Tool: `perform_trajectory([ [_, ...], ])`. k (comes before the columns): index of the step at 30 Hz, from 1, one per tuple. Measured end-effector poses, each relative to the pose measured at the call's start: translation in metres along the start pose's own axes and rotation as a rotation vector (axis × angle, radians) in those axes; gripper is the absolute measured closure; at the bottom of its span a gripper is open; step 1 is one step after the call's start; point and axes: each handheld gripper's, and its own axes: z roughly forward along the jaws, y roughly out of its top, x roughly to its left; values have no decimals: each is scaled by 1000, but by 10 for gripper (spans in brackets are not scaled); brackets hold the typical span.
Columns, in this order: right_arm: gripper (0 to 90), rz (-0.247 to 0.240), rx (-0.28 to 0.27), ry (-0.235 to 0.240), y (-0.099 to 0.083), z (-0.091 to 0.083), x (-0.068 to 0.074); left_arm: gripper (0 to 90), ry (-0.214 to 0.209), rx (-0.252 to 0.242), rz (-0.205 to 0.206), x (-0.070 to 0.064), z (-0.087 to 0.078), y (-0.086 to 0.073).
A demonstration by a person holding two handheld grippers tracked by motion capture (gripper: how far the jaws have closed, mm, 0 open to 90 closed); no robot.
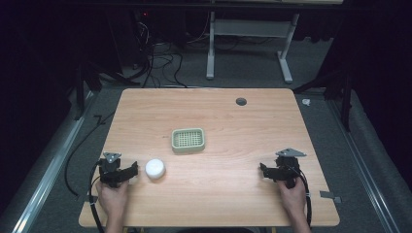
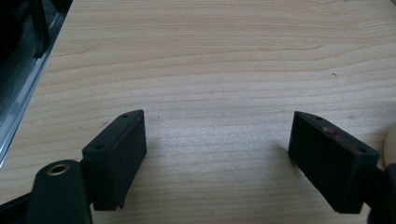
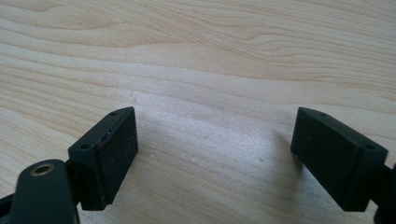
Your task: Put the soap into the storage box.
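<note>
White puck (image 1: 155, 168) sits on the counter (image 1: 218, 194) at the near-left, just beside the left tongs (image 1: 132, 171), on their right side. We see a small gap in the high view, no contact. In the left gripper view a pale curved edge (image 2: 390, 147) shows at the far right, outside the right-hand jaw; likely the same puck, but too little of it shows to be sure. Nothing sits between the jaws, just bare wood.

Left tongs: jaws spread wide, holding nothing, resting low over the counter, pointing right toward the puck. The person's left hand (image 1: 112, 194) grips them from behind.

Right tongs (image 1: 265, 170): near-right of the counter, well apart from the puck, pointing left. Jaws wide too, bare wood grain between them in the right gripper view. Right hand (image 1: 293, 194) is on the handle.

Green slotted tray (image 1: 188, 140) lies mid-counter, beyond the puck and to its right, apart from both tongs. We read it as empty. A dark round grommet (image 1: 241, 101) sits near the far edge.
</note>
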Motion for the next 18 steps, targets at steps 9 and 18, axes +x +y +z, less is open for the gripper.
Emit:
perform_trajectory([
  [9,157,-1,0,2,0,0,0,203,-3,-3,-4,0,0,0],
  [18,156,0,2,2,0,0,0,204,-7,-4,-4,0,0,0],
])
